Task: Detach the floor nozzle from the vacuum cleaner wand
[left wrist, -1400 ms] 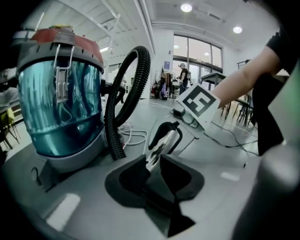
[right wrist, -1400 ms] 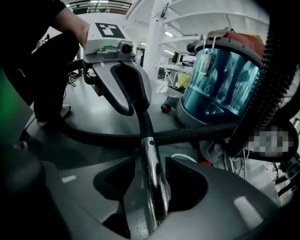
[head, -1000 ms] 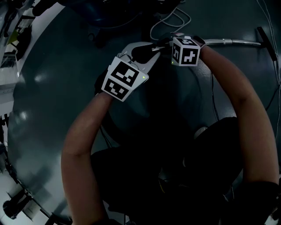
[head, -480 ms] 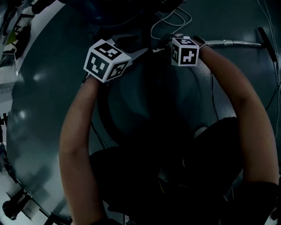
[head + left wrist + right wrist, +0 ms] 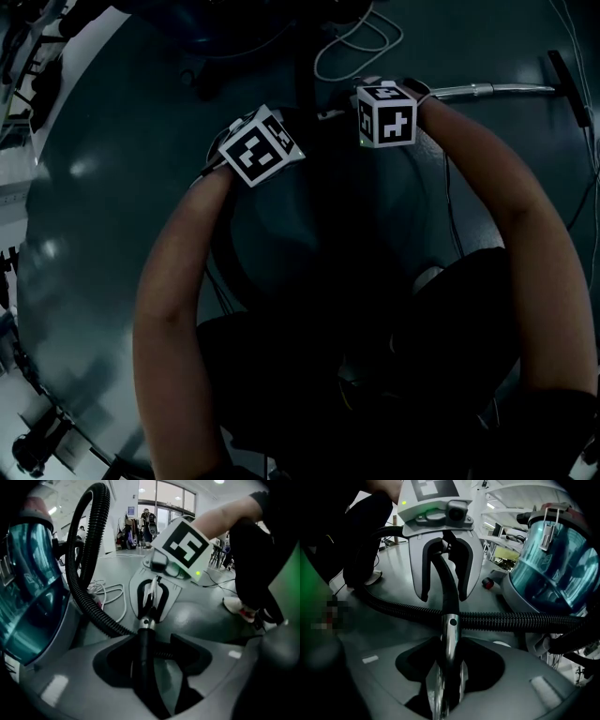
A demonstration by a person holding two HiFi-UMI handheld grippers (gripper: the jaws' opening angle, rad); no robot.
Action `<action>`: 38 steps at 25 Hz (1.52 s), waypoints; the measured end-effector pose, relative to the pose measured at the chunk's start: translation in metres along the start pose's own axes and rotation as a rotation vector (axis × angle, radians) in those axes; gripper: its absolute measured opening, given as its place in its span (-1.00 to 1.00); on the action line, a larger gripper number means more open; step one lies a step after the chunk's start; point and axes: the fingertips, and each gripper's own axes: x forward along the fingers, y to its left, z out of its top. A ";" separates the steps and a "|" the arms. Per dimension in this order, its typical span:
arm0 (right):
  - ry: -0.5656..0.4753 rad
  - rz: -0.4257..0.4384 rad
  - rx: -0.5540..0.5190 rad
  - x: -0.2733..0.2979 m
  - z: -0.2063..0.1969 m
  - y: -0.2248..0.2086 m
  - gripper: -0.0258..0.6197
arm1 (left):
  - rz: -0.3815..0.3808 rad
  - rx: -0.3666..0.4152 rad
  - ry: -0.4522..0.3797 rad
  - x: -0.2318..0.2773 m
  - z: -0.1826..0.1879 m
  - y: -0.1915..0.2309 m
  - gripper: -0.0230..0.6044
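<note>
One chrome wand (image 5: 487, 90) laid left-to-right at upper right, two grippers, left gripper (image 5: 150, 644) just opened wide around dark tube (image 5: 140, 677), right gripper (image 5: 449, 648) just closed onto chrome wand

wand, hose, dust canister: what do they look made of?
The wand looks like metal with a polished chrome finish: mirror-like streaks run along the tube. The hose is probably flexible plastic, matt black: it is closely ribbed and lies in a curve. The dust canister is likely hard plastic, translucent teal and glossy: it shows bright highlights and a see-through tint.
</note>
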 end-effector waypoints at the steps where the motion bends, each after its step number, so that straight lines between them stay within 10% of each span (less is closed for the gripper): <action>1: -0.001 0.000 -0.002 -0.001 0.000 0.000 -0.40 | 0.007 -0.013 0.004 0.001 -0.002 0.004 -0.15; 6: 0.013 0.006 -0.003 -0.002 -0.001 0.003 -0.41 | 0.033 -0.101 -0.021 -0.004 -0.003 0.021 -0.19; 21: 0.041 0.022 -0.030 -0.019 0.008 0.021 -0.40 | -0.079 0.133 0.145 -0.009 -0.033 -0.014 -0.18; 29: 0.009 0.015 -0.029 -0.035 0.011 0.031 -0.42 | -0.189 0.093 0.108 -0.006 -0.020 -0.035 -0.28; 38: -0.030 -0.030 -0.032 -0.048 0.017 0.030 -0.43 | -0.142 0.074 0.130 -0.020 -0.012 -0.034 -0.34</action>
